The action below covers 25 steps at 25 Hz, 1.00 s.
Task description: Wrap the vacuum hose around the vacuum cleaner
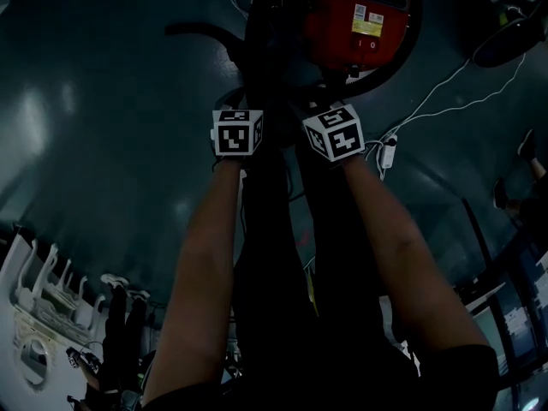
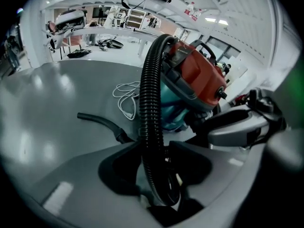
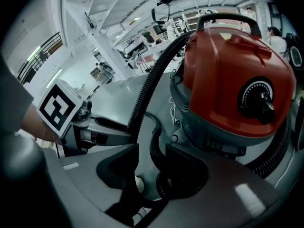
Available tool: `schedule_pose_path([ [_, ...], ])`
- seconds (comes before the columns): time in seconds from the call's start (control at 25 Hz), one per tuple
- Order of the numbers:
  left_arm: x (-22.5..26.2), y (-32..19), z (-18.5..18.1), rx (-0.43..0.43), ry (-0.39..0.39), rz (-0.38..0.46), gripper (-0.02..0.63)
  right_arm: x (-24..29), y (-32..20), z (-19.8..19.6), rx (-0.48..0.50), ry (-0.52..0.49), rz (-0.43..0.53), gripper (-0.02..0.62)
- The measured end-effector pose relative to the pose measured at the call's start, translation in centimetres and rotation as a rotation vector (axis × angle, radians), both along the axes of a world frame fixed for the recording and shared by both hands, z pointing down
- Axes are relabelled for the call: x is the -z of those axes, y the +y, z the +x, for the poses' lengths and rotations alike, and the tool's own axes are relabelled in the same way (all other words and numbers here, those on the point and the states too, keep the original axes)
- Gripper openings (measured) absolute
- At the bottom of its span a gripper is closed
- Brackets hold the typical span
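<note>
The red vacuum cleaner (image 1: 360, 15) stands on the grey floor just beyond both grippers. In the left gripper view its ribbed black hose (image 2: 149, 103) arches off the cleaner (image 2: 199, 80) and runs down between the jaws of my left gripper (image 2: 154, 148). The hose lies against the left pad, and a thin gap shows at the right pad. My right gripper (image 3: 152, 151) stands open beside the cleaner's base (image 3: 232, 80). A bend of hose (image 3: 147, 89) lies loosely by its right jaw. In the head view the two grippers (image 1: 248, 92) (image 1: 321, 92) sit side by side.
The hose's black end tube (image 2: 95, 118) lies on the floor to the left. A white power cable (image 1: 428, 110) trails to the right and coils behind the cleaner (image 2: 126, 94). Racks and workbenches edge the room. The other gripper's marker cube (image 3: 59, 108) is close at the left.
</note>
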<state>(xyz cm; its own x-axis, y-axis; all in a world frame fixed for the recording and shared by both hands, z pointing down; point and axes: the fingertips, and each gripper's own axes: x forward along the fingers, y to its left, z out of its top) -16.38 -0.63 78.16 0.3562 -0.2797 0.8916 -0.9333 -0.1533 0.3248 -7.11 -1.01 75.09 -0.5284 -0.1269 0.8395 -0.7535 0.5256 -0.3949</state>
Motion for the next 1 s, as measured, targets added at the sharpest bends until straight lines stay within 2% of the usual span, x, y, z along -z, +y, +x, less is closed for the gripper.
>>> schedule_pose_path([
  [0.24, -1.0, 0.5, 0.0, 0.020, 0.020, 0.007, 0.196, -2.2, -0.2, 0.1, 0.207, 0.080, 0.053, 0.207],
  [0.4, -1.4, 1.2, 0.2, 0.043, 0.055, -0.016, 0.204, -2.9, 0.3, -0.3, 0.318, 0.091, 0.039, 0.233],
  [0.56, -1.9, 1.3, 0.4, 0.059, 0.095, -0.035, 0.207, -3.8, 1.1, -0.7, 0.447, 0.109, 0.036, 0.233],
  [0.84, -2.1, 1.2, -0.5, 0.079, 0.139, 0.011, 0.204, -5.0, 1.4, -1.5, 0.634, 0.127, 0.050, 0.233],
  [1.0, -2.1, 2.2, -0.8, 0.101, 0.159, 0.007, 0.202, -5.6, 1.8, -1.6, 0.716, 0.142, 0.039, 0.233],
])
